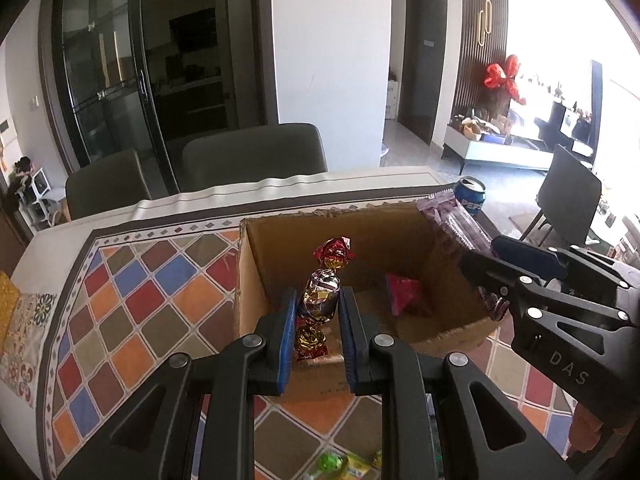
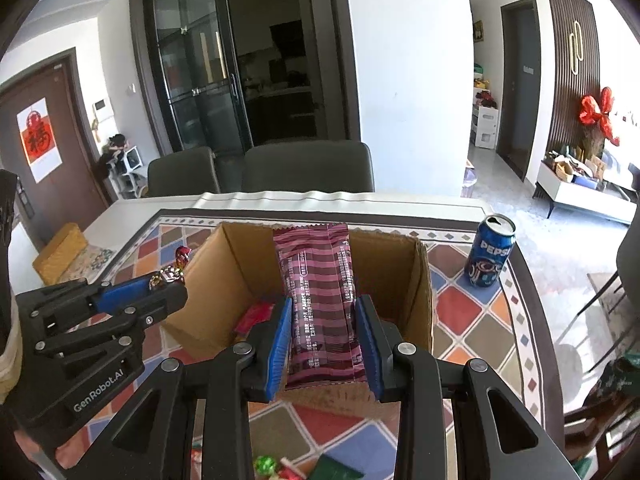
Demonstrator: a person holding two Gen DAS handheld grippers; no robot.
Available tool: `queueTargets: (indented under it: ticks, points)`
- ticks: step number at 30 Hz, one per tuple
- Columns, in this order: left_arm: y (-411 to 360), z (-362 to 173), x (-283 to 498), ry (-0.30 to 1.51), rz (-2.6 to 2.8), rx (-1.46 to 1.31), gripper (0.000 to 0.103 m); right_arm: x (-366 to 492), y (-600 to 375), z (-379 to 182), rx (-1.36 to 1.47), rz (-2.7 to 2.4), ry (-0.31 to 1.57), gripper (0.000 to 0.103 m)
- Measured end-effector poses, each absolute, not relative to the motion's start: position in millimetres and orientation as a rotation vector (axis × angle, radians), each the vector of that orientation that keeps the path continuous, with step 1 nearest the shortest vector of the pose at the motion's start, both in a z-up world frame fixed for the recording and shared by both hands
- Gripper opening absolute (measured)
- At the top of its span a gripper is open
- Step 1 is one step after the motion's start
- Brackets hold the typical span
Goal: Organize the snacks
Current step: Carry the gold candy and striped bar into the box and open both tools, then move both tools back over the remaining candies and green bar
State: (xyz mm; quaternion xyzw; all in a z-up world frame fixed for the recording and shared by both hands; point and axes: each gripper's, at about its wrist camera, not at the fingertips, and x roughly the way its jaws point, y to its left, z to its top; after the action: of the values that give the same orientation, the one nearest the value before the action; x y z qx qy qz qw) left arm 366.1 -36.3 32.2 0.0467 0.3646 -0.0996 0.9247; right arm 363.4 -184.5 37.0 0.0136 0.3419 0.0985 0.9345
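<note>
An open cardboard box [image 1: 256,264] [image 2: 420,276] stands on the tiled tablecloth. My left gripper [image 1: 318,306] is shut on a foil-wrapped candy [image 1: 320,294] with red and gold twisted ends, held above the box's near left corner. My right gripper [image 2: 324,320] is shut on a long maroon-striped snack packet [image 2: 316,296], held over the box; it also shows in the left wrist view [image 1: 456,220]. A pink packet [image 1: 402,292] [image 2: 252,316] lies inside the box on its floor.
A blue Pepsi can [image 2: 490,250] [image 1: 470,196] stands right of the box. More wrapped snacks [image 2: 272,466] [image 1: 344,464] lie on the cloth near the front edge. Grey chairs [image 2: 308,166] stand behind the table. A yellow cushion [image 2: 60,252] sits at the far left.
</note>
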Motion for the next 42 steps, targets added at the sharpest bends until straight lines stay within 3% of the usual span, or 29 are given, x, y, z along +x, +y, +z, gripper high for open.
queueTargets:
  ticks: [9,11,16,26,29,42]
  points:
    - [-39,22,390,0.778,-0.185,0.097,0.023,393,-183,32,0.010,0.184,0.716,0.035]
    - [-39,22,391,0.779,-0.174,0.103,0.039,396,-183,31,0.022,0.183,0.719,0.039]
    - [-38,27,382,0.754,-0.147,0.132,0.052,394,-186,32,0.029,0.168,0.719,0.043]
    - [-28,43,340,0.713,-0.143,0.130,0.059,359,-189,43,0.029,0.153,0.699,0.046]
    - [-24,47,322,0.696,-0.141,0.134,0.061,344,-186,47,0.021,0.152,0.685,0.052]
    - [-3,40,262,0.692,-0.140,0.126,0.065,282,-166,38,0.010,0.212,0.699,0.052]
